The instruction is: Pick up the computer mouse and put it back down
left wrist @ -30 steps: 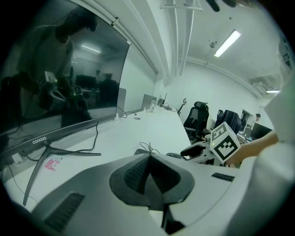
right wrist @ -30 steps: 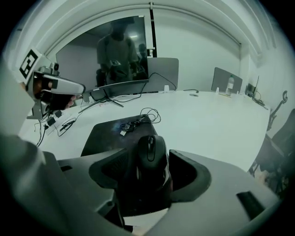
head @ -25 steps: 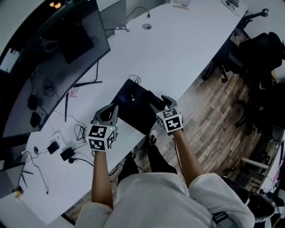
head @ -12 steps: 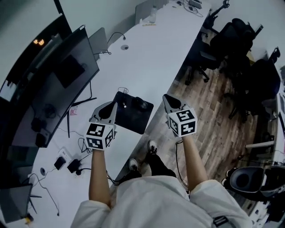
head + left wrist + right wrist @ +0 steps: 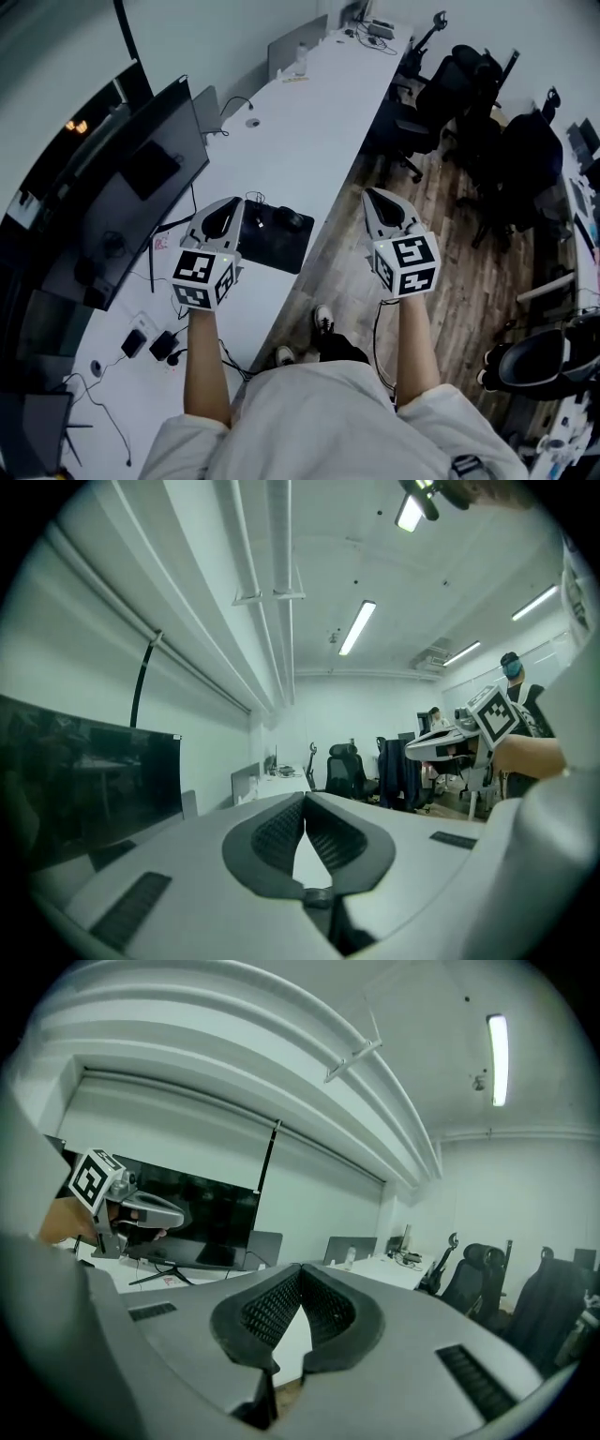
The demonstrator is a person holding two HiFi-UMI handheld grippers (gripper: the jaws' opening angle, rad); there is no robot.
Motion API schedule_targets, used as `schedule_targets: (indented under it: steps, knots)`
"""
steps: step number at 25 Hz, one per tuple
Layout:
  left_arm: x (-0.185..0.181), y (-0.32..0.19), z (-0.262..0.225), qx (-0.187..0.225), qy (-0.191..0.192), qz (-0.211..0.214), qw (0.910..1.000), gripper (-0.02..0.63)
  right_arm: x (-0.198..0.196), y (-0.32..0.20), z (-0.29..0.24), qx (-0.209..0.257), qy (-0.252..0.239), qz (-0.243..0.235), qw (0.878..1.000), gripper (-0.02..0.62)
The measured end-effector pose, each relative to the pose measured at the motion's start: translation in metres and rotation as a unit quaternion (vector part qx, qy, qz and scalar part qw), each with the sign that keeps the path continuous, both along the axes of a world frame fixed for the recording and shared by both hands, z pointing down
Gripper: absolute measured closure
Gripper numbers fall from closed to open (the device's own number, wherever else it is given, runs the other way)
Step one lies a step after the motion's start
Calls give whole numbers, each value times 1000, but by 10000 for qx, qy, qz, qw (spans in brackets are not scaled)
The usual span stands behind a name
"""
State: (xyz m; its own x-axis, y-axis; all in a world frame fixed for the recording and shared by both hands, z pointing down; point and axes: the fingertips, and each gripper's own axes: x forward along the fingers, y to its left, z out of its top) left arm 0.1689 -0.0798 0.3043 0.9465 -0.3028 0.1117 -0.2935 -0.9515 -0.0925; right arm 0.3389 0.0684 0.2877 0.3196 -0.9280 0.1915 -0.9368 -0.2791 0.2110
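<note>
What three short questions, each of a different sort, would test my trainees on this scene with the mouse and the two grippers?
1. True or false: the right gripper holds the computer mouse.
2. The mouse lies on: A a black mouse pad; B a keyboard; C a notebook.
3. Fill in: the left gripper has its jaws ____, with nothing between them.

Key: 1 false, since its jaws are together and empty; 2 A; 3 shut.
</note>
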Motion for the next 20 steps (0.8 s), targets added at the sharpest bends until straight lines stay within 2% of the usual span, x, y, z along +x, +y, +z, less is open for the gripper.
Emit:
schedule_targets:
  steps: [11,20]
  knots:
    - [-21,58,-40,475,188,348,9981,589,-55,46,-44,300,266,-89,9992,581]
    - [-24,84,-46,557,206,520,9969,589,-74,56,-43,276,318,-306,9986,583]
